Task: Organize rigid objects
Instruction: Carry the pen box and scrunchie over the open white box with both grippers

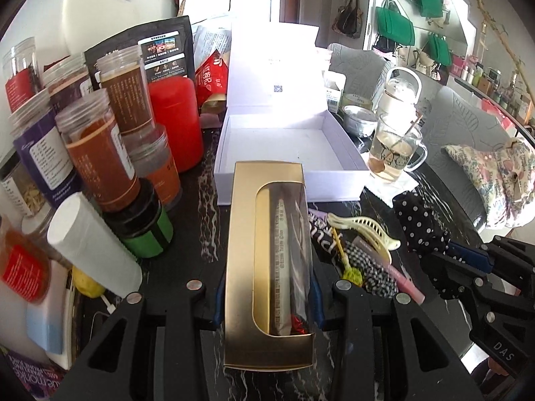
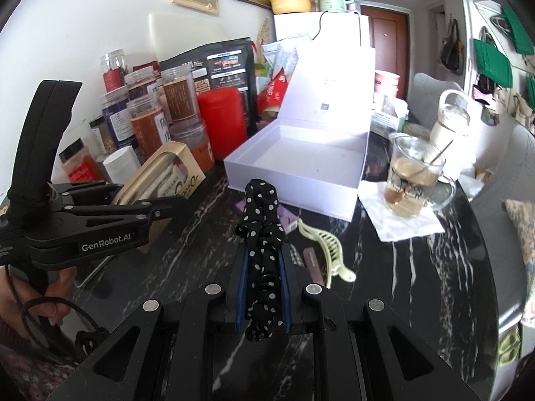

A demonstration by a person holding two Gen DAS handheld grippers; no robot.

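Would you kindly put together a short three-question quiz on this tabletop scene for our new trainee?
1. True or false: the white box on the table has its lid shut.
2. Which claw holds the gold windowed carton: left or right?
3. What lies on the table between the polka-dot fabric item and the glass mug?
A. a cream hair clip
B. a pair of scissors
C. a banana

Key
1. False: the lid stands open and the box looks empty.
2. Left; the right claw is shut on the polka-dot fabric item.
3. A
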